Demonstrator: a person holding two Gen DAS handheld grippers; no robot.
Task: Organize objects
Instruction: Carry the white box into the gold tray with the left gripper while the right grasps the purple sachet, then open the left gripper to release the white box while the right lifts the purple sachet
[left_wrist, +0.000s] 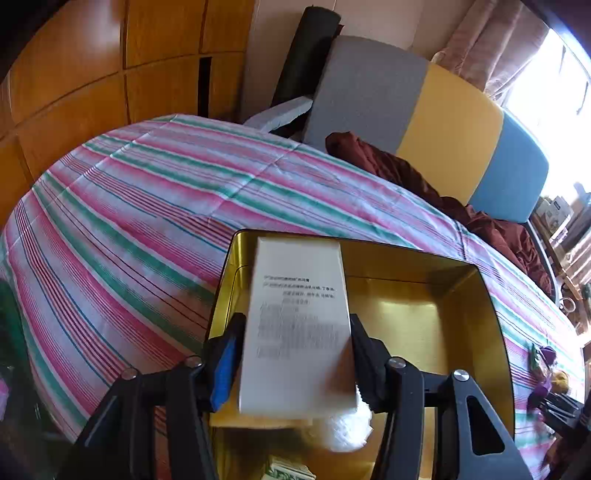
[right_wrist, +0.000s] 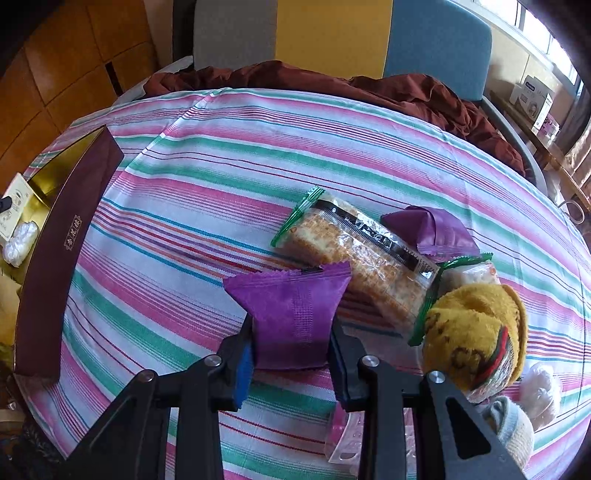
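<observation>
Gold lining fills the open box (left_wrist: 461, 295) that the left gripper (left_wrist: 297, 354) hangs over, its jaws closed on a white carton (left_wrist: 299, 314) printed with dark text. The carton's long axis runs forward along the fingers, its far end reaching to the box's far wall, so it lies directly above the compartment it seems meant for; the next move looks to me like a straight lowering, with little sideways correction needed. A white fluffy wad (left_wrist: 347, 428) and what looks like a banknote (left_wrist: 288, 472) already lie in the near end of the box, which may crowd the carton. Seen from the right wrist, the same box shows its maroon outer wall (right_wrist: 62, 258) near the left edge of the striped bed (right_wrist: 258, 147). The right gripper (right_wrist: 291, 354) is closed on a purple packet (right_wrist: 295, 314), held low over the bedspread; the box lies well to its left, so this packet has farther to travel than the carton. Near the bed's right edge wait a clear cracker pack (right_wrist: 354, 251), a second purple packet (right_wrist: 432, 229), a yellow plush toy (right_wrist: 476, 332) touching the cracker pack's end, and something white and fluffy (right_wrist: 541, 391) just beside the toy.
</observation>
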